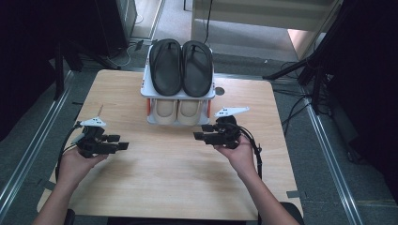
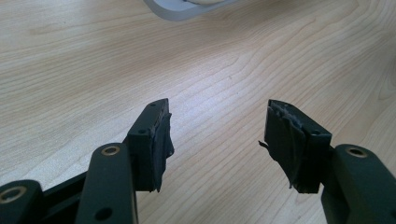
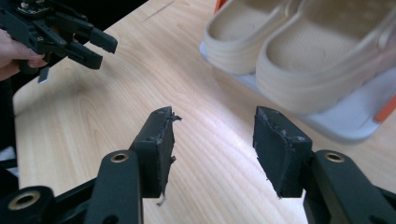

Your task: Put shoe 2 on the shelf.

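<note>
A white two-tier shoe rack [image 1: 146,91] stands at the back middle of the wooden table [image 1: 178,187]. A pair of black sandals [image 1: 181,66] lies on its top shelf, and a pair of beige slippers [image 1: 177,110] sits on the lower one. My left gripper [image 1: 119,142] hovers over the table's left side, open and holding nothing. My right gripper [image 1: 202,131] is open just in front of the rack's right half. In the right gripper view its jaws [image 3: 212,135] stand apart, with the beige slippers [image 3: 299,60] close ahead and the left gripper [image 3: 88,46] farther off. The left gripper view has its open jaws [image 2: 217,126] over bare wood.
The rack's grey base corner [image 2: 177,10] lies ahead of the left gripper. Orange side posts [image 3: 385,112] hold the rack's shelves. Black stands and cables [image 1: 300,75] sit on the floor around the table. Bare wood stretches between the two grippers and toward the front edge.
</note>
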{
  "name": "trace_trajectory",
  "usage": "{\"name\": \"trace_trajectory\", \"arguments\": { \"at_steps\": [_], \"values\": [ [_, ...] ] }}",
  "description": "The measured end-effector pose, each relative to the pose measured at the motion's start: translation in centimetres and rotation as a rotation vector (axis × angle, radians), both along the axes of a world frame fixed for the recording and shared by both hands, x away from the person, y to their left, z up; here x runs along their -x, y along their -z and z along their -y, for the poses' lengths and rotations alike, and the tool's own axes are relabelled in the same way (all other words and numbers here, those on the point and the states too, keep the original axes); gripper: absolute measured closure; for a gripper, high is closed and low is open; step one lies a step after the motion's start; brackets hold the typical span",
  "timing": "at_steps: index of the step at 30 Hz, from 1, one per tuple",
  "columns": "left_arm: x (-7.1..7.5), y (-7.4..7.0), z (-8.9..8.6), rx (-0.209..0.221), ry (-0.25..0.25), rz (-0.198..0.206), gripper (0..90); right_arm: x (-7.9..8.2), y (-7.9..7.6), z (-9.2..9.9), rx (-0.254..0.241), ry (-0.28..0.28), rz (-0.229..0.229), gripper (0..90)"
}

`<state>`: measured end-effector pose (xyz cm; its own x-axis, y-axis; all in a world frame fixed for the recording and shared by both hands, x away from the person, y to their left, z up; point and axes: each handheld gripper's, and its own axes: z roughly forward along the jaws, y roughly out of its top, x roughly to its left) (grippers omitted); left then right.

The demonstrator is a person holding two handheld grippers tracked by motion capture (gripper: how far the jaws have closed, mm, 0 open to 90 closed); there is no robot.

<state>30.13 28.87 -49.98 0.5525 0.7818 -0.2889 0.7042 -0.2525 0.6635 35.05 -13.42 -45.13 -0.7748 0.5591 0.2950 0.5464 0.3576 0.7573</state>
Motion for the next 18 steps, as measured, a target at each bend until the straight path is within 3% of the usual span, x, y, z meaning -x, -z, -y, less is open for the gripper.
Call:
{"name": "trace_trajectory", "arguments": {
  "at_steps": [2,10,18],
  "values": [
    [0.0,0.0,0.0,0.0,0.003,-0.001,41.6,-0.1,0.3,0.5,-0.017,0.009,-0.018,48.3],
    [-0.1,-0.1,0.5,-0.003,0.019,0.003,41.4,0.2,1.0,2.7,-0.044,0.061,0.017,48.3],
    [-0.2,-0.1,1.1,-0.012,0.045,0.003,41.0,-0.1,1.9,4.3,-0.032,0.119,0.005,48.3]
  ]
}}
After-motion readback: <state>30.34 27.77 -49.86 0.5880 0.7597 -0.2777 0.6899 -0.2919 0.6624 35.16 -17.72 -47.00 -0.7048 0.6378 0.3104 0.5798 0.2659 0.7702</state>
